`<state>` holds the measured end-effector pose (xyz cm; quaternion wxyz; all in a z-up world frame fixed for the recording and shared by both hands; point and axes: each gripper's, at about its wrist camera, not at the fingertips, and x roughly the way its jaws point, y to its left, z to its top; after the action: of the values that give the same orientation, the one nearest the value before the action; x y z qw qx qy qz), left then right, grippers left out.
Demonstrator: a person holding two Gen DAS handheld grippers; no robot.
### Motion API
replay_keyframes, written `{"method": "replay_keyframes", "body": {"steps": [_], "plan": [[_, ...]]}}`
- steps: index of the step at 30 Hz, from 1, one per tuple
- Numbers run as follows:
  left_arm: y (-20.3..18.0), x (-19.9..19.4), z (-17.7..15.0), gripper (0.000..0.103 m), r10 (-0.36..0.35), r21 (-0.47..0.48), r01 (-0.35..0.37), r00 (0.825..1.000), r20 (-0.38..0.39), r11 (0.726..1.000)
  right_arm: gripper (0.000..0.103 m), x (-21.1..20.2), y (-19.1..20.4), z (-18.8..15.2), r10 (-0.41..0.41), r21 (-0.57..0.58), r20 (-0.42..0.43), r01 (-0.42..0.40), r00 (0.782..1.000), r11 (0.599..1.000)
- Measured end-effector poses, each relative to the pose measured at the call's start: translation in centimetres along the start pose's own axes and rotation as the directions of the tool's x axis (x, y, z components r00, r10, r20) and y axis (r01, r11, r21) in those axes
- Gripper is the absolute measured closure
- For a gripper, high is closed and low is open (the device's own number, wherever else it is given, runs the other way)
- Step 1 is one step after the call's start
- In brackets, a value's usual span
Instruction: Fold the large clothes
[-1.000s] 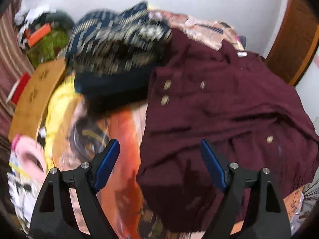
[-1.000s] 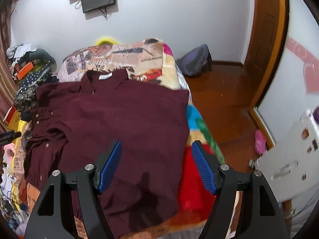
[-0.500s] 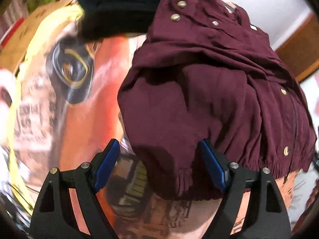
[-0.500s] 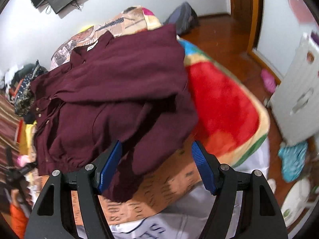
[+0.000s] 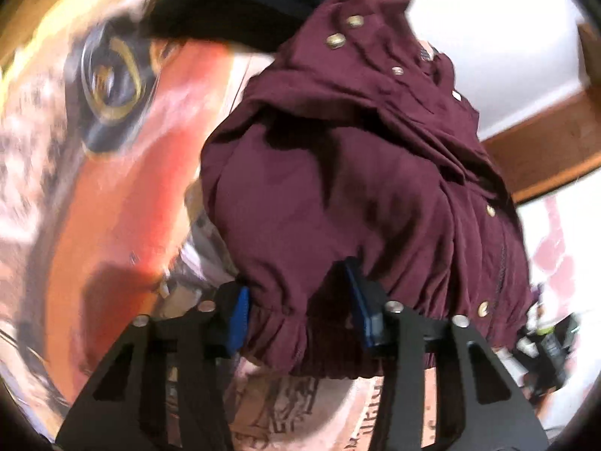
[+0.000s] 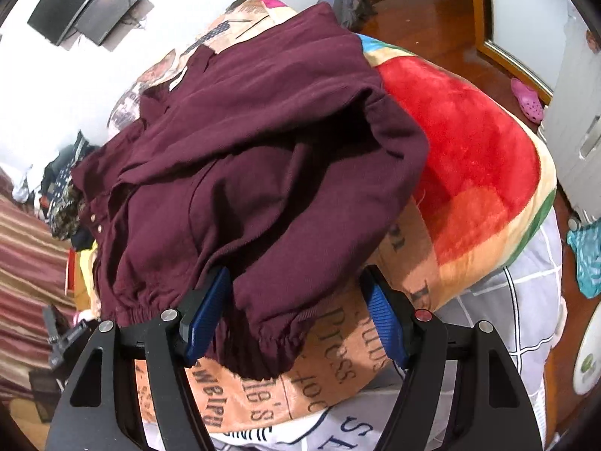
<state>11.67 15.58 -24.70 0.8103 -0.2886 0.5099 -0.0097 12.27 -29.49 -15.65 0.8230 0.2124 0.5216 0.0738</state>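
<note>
Both lowered onto maroon jacket (image 6: 244, 143) hem, left gripper (image 5: 300, 317) narrowing astride it, right gripper (image 6: 296, 314) spread

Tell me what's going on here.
A person with a gripper in each hand is folding a maroon jacket on a bed covered by a printed blanket. The left gripper straddles the gathered hem with its jaws apart. The right gripper is open around a cuffed sleeve end. Neither has clamped yet.
</note>
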Motion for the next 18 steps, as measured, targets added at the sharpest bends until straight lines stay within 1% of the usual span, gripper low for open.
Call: {"method": "replay_keyframes", "body": {"steps": [1, 2, 3, 4, 5, 6, 7, 8, 10, 12, 14, 16, 18], "plan": [[-0.7, -0.2, 0.1, 0.067, 0.022, 0.032, -0.022, 1.000, 0.008, 0.999, 0.041, -0.1, 0.1, -0.1, 0.001, -0.015, 0.008, -0.001, 1.000, 1.000], [-1.5, -0.5, 0.2, 0.076, 0.044, 0.069, -0.046, 0.999, 0.020, 0.997, 0.044, -0.3, 0.2, -0.2, 0.012, -0.029, 0.016, -0.012, 1.000, 1.000], [-2.2, -0.8, 0.2, 0.085, 0.060, 0.102, -0.063, 0.998, 0.033, 0.993, 0.052, -0.3, 0.2, -0.2, 0.027, -0.028, 0.014, -0.027, 1.000, 0.999], [-2.9, -1.3, 0.3, 0.085, 0.069, 0.127, -0.075, 0.996, 0.049, 0.989, 0.064, -0.2, 0.3, -0.2, 0.051, -0.022, 0.006, -0.051, 0.999, 0.998], [-3.1, -1.7, 0.7, 0.086, 0.070, 0.138, -0.079, 0.996, 0.063, 0.987, 0.067, 0.0, 0.3, -0.1, 0.079, -0.017, -0.003, -0.080, 0.997, 0.997], [-3.5, -2.1, 1.0, 0.088, 0.069, 0.149, -0.081, 0.994, 0.083, 0.986, 0.071, -0.1, 0.4, 0.0, 0.084, -0.016, 0.004, -0.084, 0.996, 0.996], [-4.1, -2.8, 1.2, 0.089, 0.055, 0.157, -0.070, 0.994, 0.097, 0.985, 0.080, -0.1, 0.5, 0.1, 0.081, -0.016, 0.013, -0.081, 0.997, 0.997], [-4.5, -3.2, 1.4, 0.090, 0.038, 0.161, -0.055, 0.994, 0.106, 0.985, 0.084, -0.2, 0.7, 0.2, 0.072, -0.021, 0.027, -0.071, 0.997, 0.997], [-5.7, -4.6, 1.9, 0.091, 0.002, 0.175, -0.026, 0.991, 0.137, 0.984, 0.089, -0.7, 1.1, 0.6, 0.079, -0.038, 0.030, -0.078, 0.996, 0.996], [-7.2, -5.9, 2.6, 0.092, -0.030, 0.205, -0.005, 0.986, 0.166, 0.979, 0.091, -1.7, 1.8, 1.1, 0.091, -0.070, 0.062, -0.087, 0.994, 0.994], [-8.4, -7.6, 3.0, 0.093, -0.084, 0.239, 0.038, 0.979, 0.186, 0.970, 0.091, -3.3, 2.6, 1.7, 0.104, -0.103, 0.101, -0.093, 0.989, 0.990], [-9.5, -9.9, 3.3, 0.093, -0.138, 0.275, 0.073, 0.965, 0.223, 0.959, 0.091, -4.7, 3.0, 2.5, 0.137, -0.105, 0.136, -0.123, 0.981, 0.987], [-10.0, -11.7, 3.4, 0.093, -0.180, 0.295, 0.102, 0.951, 0.251, 0.950, 0.091, -6.5, 3.2, 3.5, 0.175, -0.110, 0.188, -0.157, 0.966, 0.981]]}}
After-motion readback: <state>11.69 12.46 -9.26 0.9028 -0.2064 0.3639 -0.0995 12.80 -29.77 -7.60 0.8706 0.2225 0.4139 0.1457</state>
